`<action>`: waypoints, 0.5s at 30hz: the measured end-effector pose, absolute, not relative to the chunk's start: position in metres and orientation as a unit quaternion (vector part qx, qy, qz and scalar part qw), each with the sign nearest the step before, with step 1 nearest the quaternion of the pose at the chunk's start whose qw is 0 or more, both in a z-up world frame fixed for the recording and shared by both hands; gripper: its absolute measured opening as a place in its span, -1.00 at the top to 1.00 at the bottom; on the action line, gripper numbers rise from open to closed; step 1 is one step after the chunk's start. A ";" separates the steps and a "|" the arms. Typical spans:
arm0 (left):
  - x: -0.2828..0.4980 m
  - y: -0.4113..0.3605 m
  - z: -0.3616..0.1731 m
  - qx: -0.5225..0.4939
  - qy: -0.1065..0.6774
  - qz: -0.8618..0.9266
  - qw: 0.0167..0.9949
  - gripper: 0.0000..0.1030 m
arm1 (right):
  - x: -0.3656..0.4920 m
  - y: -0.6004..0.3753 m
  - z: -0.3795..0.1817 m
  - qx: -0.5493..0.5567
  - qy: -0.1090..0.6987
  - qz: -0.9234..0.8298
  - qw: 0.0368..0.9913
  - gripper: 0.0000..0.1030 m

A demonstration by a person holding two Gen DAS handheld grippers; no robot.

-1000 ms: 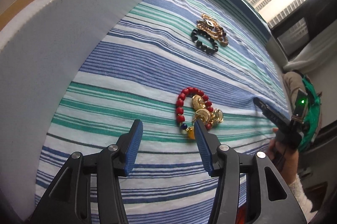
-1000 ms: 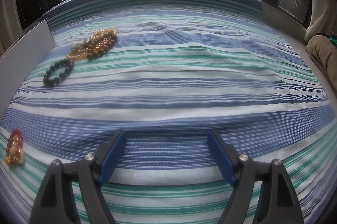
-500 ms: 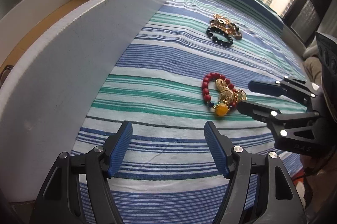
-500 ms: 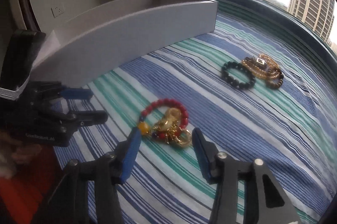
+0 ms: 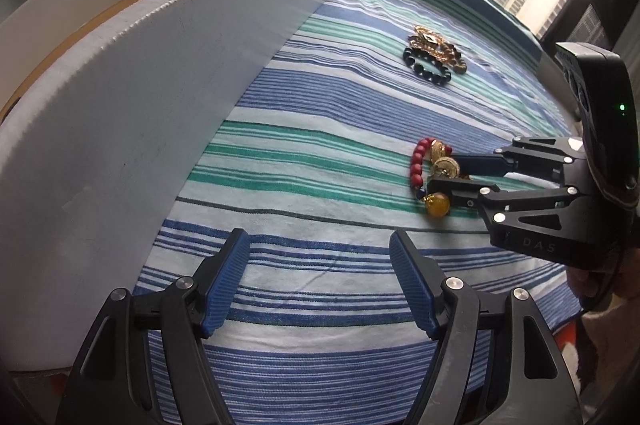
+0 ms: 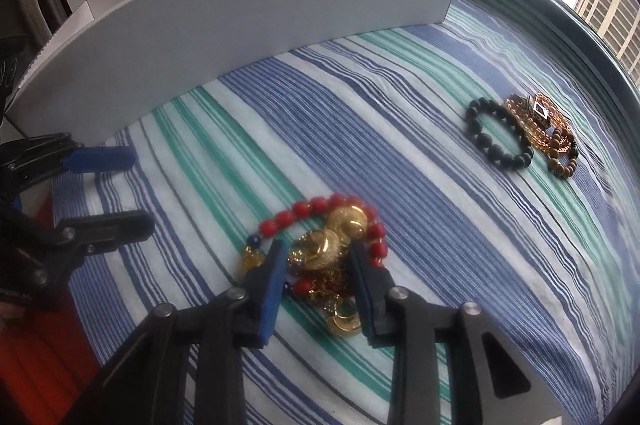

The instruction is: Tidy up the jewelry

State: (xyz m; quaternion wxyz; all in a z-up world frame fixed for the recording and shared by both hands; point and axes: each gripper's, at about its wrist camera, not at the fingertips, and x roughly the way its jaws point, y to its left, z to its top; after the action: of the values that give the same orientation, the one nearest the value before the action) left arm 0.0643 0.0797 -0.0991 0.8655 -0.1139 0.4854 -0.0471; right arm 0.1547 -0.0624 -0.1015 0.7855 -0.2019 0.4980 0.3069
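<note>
Jewelry cluster (image 6: 324,249), red beads and gold pieces, lies on the striped cloth (image 6: 400,153) between your right tool (image 6: 318,265) fingers, jaws just closing, contact unclear. Left tool (image 5: 320,281) is open, empty.

The right gripper (image 5: 442,171) body bears the letters "DAS".

White box wall (image 5: 168,97) blocks left; striped cloth (image 5: 320,129) beside it open.
</note>
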 end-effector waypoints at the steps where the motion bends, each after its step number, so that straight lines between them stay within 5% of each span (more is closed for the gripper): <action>1: 0.064 0.079 -0.099 -0.112 0.486 -0.047 0.866 -0.44 | 0.158 -0.065 -0.101 -0.195 0.503 0.297 0.788 0.46; 4: 0.062 0.077 -0.097 -0.110 0.485 -0.047 0.866 -0.44 | 0.160 -0.079 -0.094 -0.147 0.509 0.291 0.797 0.80; 15: 0.089 0.028 -0.077 -0.057 0.490 -0.107 0.863 -0.44 | 0.135 -0.169 0.018 0.051 0.397 0.299 0.866 0.80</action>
State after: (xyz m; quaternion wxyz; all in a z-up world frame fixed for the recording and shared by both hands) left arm 0.0889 0.0281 -0.0766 0.8633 -0.0566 0.4899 -0.1074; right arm 0.1346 -0.1689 0.0184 0.8660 0.0513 0.3972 0.2994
